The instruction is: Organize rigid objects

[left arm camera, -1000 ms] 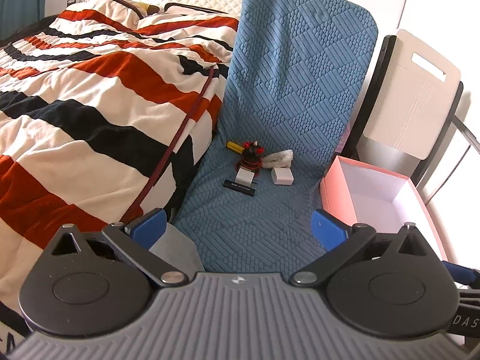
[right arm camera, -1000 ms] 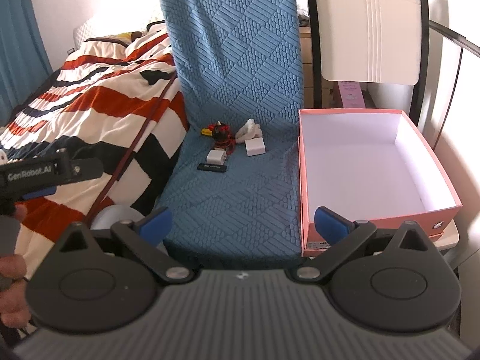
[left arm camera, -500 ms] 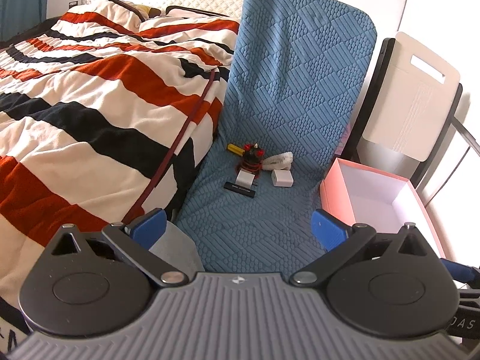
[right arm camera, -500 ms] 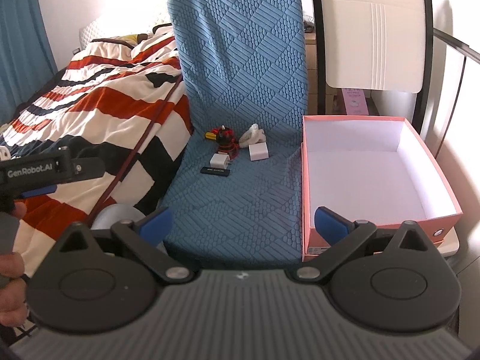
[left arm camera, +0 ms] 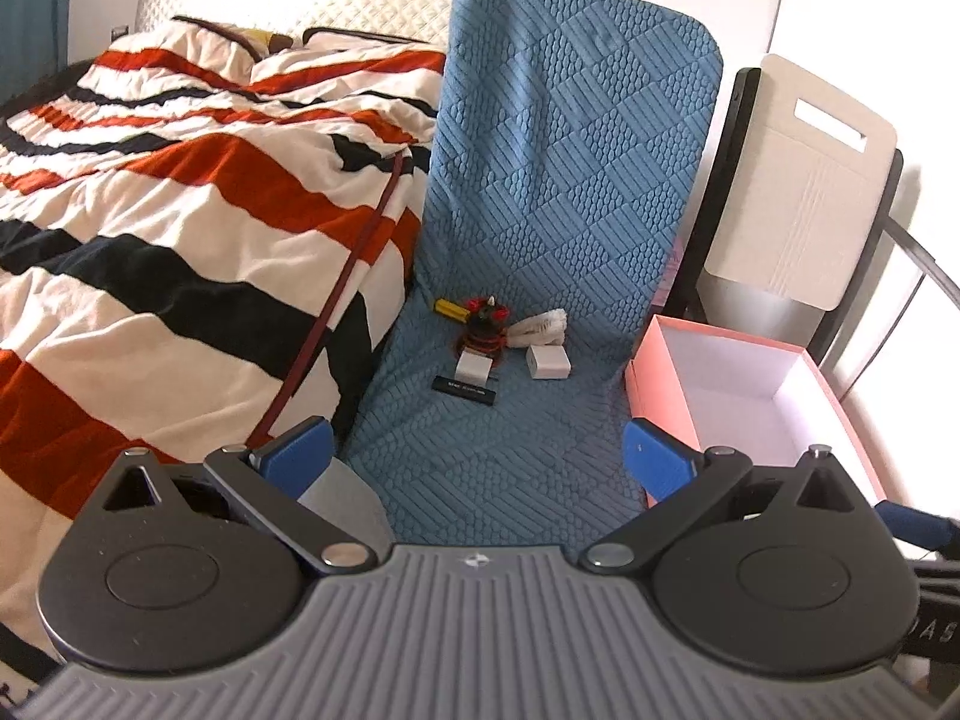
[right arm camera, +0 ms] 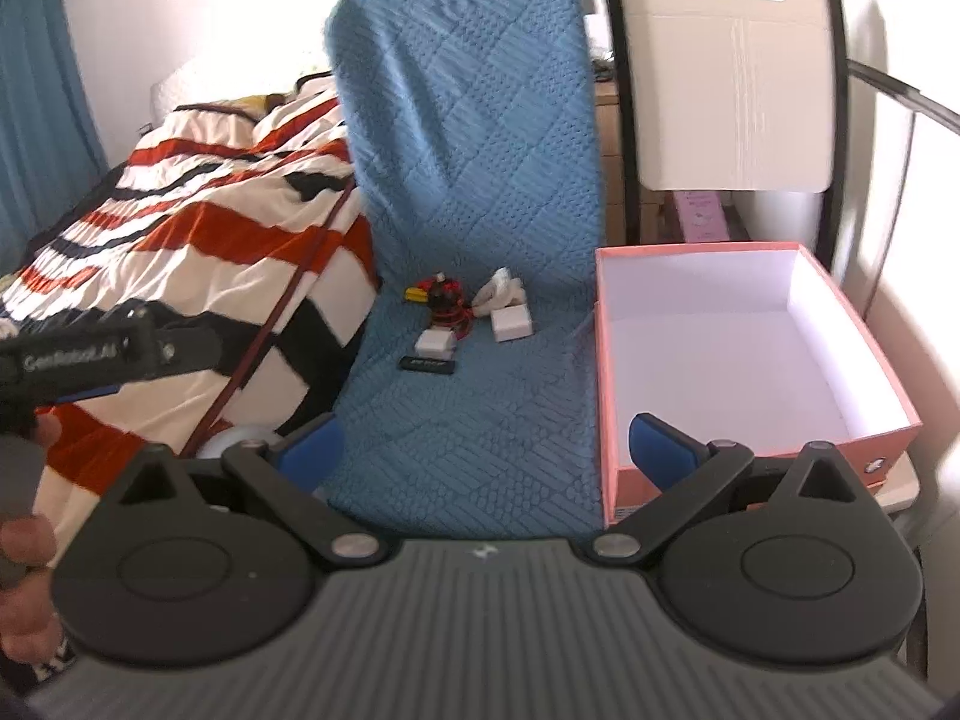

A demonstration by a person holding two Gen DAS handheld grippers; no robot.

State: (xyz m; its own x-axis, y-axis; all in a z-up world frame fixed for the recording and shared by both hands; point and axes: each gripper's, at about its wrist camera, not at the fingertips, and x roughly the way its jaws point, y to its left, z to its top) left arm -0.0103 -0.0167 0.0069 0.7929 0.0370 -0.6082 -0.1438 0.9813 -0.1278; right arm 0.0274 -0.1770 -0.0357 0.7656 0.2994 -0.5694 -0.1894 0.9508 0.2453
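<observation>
A cluster of small things lies at the back of a blue-covered chair seat (left arm camera: 510,450): a flat black bar (left arm camera: 464,390), two white cubes (left arm camera: 547,362) (left arm camera: 473,368), a red and black coil (left arm camera: 483,336), a yellow piece (left arm camera: 449,308) and a white bundle (left arm camera: 539,327). An empty pink box (right arm camera: 732,354) stands right of the seat. My left gripper (left arm camera: 477,459) and right gripper (right arm camera: 486,441) hover open near the seat's front edge, nothing between their blue pads. The right wrist view also shows the cluster, with the black bar (right arm camera: 427,365) nearest.
A bed with a red, black and white striped duvet (left arm camera: 168,252) fills the left. A white-backed chair (right arm camera: 732,78) stands behind the pink box. In the right wrist view, a person's hand (right arm camera: 21,540) holds the left gripper's body at the left edge.
Both grippers have moved forward and slightly up toward the chair, so the small things and the box look larger. Their jaws stay open.
</observation>
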